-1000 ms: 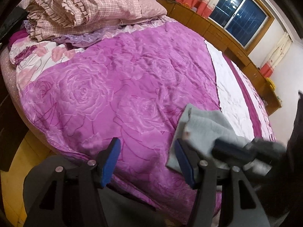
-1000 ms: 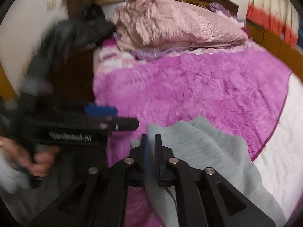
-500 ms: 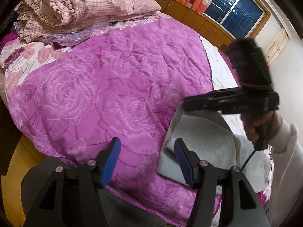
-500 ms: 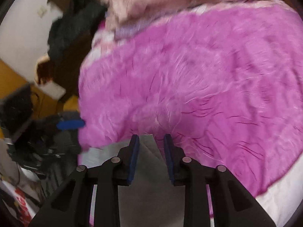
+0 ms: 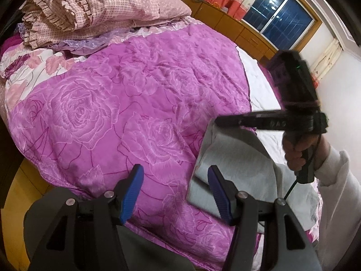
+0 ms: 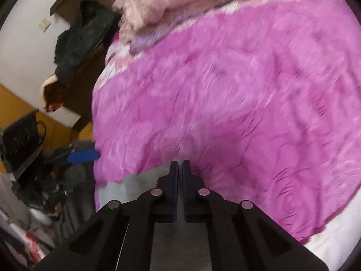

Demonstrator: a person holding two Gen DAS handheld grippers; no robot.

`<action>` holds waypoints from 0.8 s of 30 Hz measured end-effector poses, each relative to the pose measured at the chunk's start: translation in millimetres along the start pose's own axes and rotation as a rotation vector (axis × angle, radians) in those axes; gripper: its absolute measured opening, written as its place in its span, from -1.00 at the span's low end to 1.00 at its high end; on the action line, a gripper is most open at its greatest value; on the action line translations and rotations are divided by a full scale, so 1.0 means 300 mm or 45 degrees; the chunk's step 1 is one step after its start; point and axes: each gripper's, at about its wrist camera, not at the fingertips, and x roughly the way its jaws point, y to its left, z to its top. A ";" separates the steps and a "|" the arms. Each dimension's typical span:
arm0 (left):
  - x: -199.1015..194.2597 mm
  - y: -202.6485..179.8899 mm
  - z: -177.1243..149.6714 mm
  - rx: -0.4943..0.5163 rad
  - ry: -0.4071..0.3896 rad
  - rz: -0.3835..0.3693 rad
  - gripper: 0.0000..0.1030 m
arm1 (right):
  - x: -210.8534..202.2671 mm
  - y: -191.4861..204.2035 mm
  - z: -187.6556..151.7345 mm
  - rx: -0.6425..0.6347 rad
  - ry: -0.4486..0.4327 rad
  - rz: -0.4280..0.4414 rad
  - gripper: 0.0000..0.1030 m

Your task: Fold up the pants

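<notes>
Grey pants (image 5: 234, 158) lie on the purple rose-pattern quilt (image 5: 126, 113) near the bed's front right. My left gripper (image 5: 176, 192) is open and empty, just above the quilt at the left edge of the pants. My right gripper (image 6: 179, 169) is shut on the far corner of the pants (image 6: 140, 180). In the left wrist view it (image 5: 220, 122) holds that corner lifted above the rest of the fabric.
A pile of pink checked bedding (image 5: 101, 9) lies at the head of the bed. A white sheet (image 5: 259, 85) borders the quilt on the right. A wooden cabinet and window (image 5: 286, 22) stand behind. Dark clothes and bags (image 6: 29, 158) lie on the floor by the bed.
My right gripper opened, moved to the far corner of the pants, then shut on it and lifted it. My left gripper stayed open and drew back slightly.
</notes>
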 end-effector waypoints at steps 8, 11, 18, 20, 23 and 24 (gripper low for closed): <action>-0.007 -0.007 0.004 0.007 -0.007 0.068 0.21 | 0.006 0.126 0.058 -0.341 -0.041 -0.342 -1.00; -0.004 -0.017 0.007 0.009 -0.015 0.069 0.21 | 0.067 0.142 0.050 -0.422 -0.049 -0.411 -1.00; -0.019 -0.016 -0.006 0.024 -0.041 0.055 0.21 | 0.026 0.161 0.024 -0.371 -0.226 -0.645 -1.00; -0.027 0.007 -0.010 -0.017 -0.042 0.057 0.20 | -0.064 0.228 -0.037 -0.353 -0.329 -0.677 -1.00; -0.042 0.021 -0.019 -0.011 -0.040 0.079 0.21 | -0.113 0.347 -0.152 -0.354 -0.382 -0.645 -0.88; -0.046 0.020 -0.023 -0.005 -0.042 0.095 0.21 | -0.104 0.376 -0.178 -0.363 -0.379 -0.619 -0.88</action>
